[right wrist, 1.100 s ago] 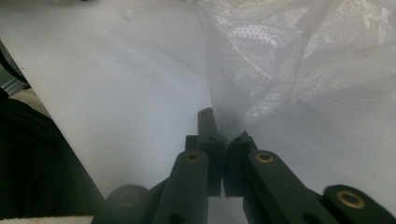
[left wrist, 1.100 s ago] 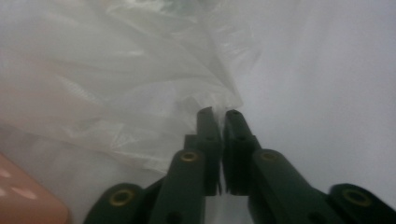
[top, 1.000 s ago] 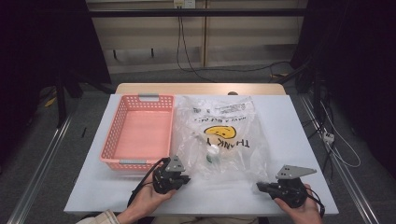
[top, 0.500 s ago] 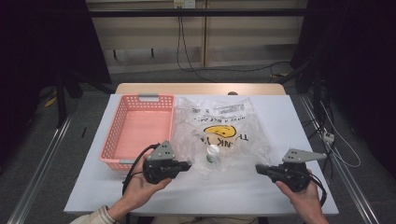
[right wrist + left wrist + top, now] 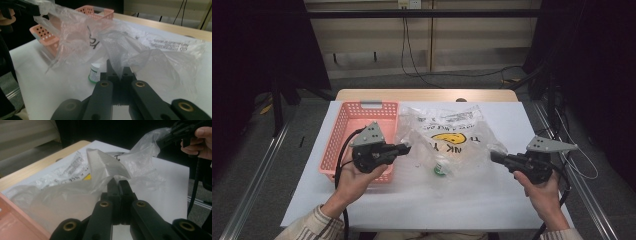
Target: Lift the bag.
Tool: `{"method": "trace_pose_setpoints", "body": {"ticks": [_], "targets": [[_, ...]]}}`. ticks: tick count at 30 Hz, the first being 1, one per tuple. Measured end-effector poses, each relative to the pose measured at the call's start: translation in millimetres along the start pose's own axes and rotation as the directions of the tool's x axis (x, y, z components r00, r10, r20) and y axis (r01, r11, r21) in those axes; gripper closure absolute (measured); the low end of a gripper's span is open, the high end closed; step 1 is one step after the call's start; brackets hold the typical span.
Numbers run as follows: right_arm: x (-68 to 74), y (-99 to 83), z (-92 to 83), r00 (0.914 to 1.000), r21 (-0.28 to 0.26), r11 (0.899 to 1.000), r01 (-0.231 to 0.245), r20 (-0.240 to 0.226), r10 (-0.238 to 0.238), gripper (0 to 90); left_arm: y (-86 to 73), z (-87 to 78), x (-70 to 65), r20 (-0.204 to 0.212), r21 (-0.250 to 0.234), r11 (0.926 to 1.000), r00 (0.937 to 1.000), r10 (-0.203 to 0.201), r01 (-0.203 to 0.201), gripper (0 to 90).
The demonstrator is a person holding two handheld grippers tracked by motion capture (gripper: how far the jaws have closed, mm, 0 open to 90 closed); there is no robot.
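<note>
So both grippers are pinching the clear plastic bag [image 5: 452, 142], which sits mid-frame in the high view, spread over the white bench [image 5: 422, 200]. The left gripper [image 5: 404, 148] has its fingers [image 5: 119, 187] clamped tight on the bag's left edge, just right of the pink basket [image 5: 347, 130]. The right gripper [image 5: 495, 157] has its fingers [image 5: 117, 71] squeezed on the right edge, film bunched up above them. Both edges are lifted off the bench. There's a small white bottle with a green cap [image 5: 441, 167] inside the bag, lying near the bottom center.
</note>
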State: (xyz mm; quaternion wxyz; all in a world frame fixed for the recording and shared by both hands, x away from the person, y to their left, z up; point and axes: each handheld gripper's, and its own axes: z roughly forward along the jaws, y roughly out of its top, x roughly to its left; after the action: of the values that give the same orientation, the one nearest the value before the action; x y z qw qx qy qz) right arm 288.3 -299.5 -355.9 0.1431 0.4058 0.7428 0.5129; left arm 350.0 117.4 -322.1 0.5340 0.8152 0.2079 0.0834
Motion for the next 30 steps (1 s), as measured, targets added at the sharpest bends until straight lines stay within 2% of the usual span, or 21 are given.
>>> {"method": "trace_pose_setpoints", "body": {"ticks": [6,12,22,28,30], "targets": [[-8.9,25.4,-6.7,1.0000,-0.065,0.998,-0.002,0.010,0.003,90.0,20.6,-8.9,8.5,-0.031,-0.068,0.9977,0.9995,0.000,-0.002,90.0],[-13.5,56.5,-12.9,0.9993,-0.121,0.992,0.030,0.027,-0.027,90.0,39.2,-18.8,17.9,-0.064,-0.110,0.9939,0.9979,-0.004,-0.003,90.0],[-16.8,120.2,-19.5,0.9967,-0.219,0.973,0.074,0.050,-0.064,90.0,67.5,-29.0,28.9,-0.109,-0.141,0.9897,0.9940,0.007,-0.023,90.0],[-15.5,144.6,-22.8,0.9941,-0.254,0.962,0.101,0.063,-0.088,90.0,92.2,-40.7,36.9,-0.146,-0.178,0.9838,0.9893,-0.003,-0.024,90.0],[-17.0,150.9,-26.0,0.9940,-0.277,0.955,0.103,0.065,-0.089,90.0,100.4,-45.2,39.0,-0.157,-0.193,0.9808,0.9876,0.001,-0.032,90.0]]}}
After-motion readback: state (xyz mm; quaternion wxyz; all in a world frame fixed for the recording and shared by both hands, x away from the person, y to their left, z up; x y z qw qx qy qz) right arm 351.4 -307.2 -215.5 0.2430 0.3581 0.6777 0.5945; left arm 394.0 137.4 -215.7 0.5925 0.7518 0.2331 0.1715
